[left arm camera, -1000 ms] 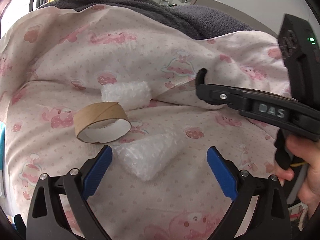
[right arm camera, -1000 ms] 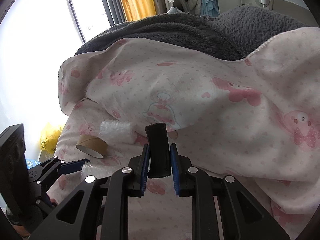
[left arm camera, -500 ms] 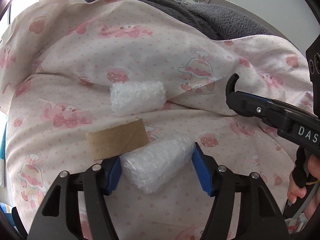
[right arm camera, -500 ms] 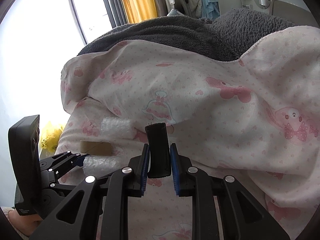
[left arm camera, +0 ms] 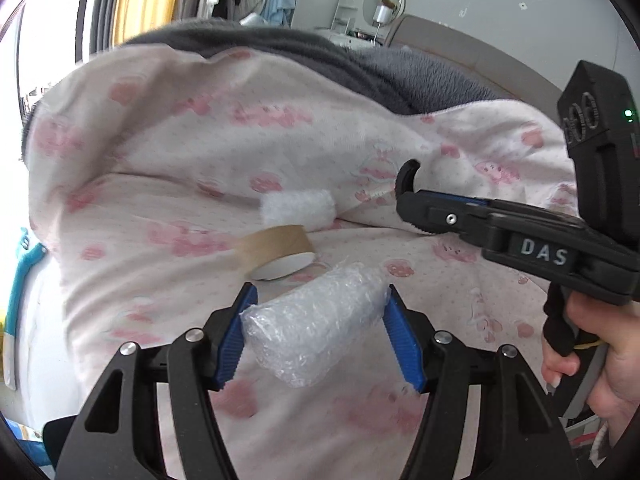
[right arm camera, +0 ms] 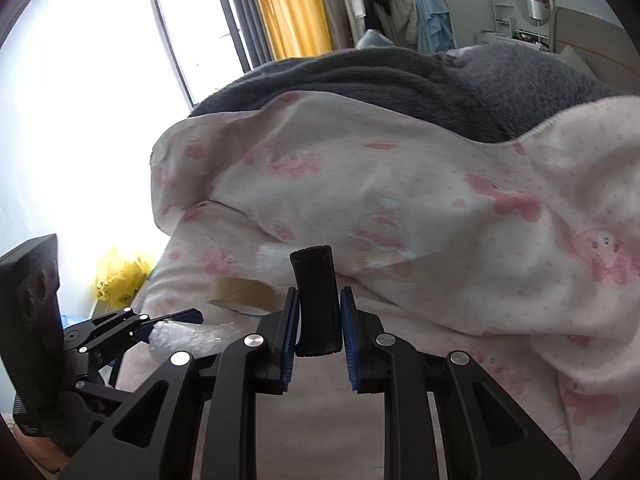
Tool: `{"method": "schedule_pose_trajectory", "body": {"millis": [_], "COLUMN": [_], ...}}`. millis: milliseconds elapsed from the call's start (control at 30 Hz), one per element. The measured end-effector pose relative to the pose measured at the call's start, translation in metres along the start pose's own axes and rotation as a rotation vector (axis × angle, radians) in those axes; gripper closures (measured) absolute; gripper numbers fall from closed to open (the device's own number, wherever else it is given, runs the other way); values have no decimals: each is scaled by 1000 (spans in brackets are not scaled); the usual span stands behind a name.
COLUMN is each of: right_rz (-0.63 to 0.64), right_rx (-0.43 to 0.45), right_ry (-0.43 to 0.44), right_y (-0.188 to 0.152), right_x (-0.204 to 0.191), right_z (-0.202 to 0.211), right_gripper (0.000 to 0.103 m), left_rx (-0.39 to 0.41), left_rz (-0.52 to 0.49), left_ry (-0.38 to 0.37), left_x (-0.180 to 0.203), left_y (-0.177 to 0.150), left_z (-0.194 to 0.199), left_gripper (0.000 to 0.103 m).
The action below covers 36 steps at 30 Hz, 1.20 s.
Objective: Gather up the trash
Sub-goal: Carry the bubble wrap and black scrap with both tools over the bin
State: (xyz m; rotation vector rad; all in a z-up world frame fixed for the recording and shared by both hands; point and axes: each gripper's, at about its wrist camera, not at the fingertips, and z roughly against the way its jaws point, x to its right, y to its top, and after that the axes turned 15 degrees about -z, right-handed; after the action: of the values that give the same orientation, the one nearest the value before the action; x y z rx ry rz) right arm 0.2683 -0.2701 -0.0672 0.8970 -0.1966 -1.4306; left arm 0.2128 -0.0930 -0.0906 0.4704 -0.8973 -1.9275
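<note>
So the left gripper (left arm camera: 318, 320) has its blue pads squeezed onto both ends of a bubble wrap roll (left arm camera: 316, 322), jaws about half spread because the roll is fat, and it looks lifted a bit clear of the pink bedspread (left arm camera: 160, 184). Gripping it end to end probably makes sense since the stuff is squishy and would just flatten if pinched across the middle. The right gripper (right arm camera: 319, 316) is clamped tight on a black curved piece (right arm camera: 316, 300) standing upright between its pads; can't really tell what that is, maybe more trash picked up already. Both hands are loaded, so I'd guess the next thing is carrying it all off to a bin, though no bin is clearly in view. Just past the left jaws a cardboard tape ring (left arm camera: 280, 250) lies on the spread, and right behind it, farther off, a second bubble wrap roll (left arm camera: 298, 210), so there's more to grab. Beyond that there's a gray fleece blanket (left arm camera: 280, 48) piled at the far edge, and a yellow plastic bag (right arm camera: 120, 276) on the floor far left by the window.
</note>
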Motion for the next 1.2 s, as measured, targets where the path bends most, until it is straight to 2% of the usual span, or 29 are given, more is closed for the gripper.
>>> {"method": "schedule_pose_trajectory", "body": {"millis": [200,433,733,867,1200], "right_rz": [40,93,143,160,207], "right_rx": [0,-21,-45,-55,-81], "right_ry": [31,67,118,146,192], "right_y": [-9,-22,-38,-46,-60], "right_x": [-34,-70,-107,-123,-161], "right_z": [-5,-12,-18,-16,-24], "right_gripper": [82,82,82,82,82], "left_rx": [43,33,-33,-90,-175], "left_rz": [8,65,129,138,216], "left_ry": [58,132,192,218,241], "left_x": [-19,-56,-87,-100,-133], "left_y": [-11,-27,-50,-68,-105], "left_z": [36,64,80,81,91], "left_gripper": [37,37,37,37,37]}}
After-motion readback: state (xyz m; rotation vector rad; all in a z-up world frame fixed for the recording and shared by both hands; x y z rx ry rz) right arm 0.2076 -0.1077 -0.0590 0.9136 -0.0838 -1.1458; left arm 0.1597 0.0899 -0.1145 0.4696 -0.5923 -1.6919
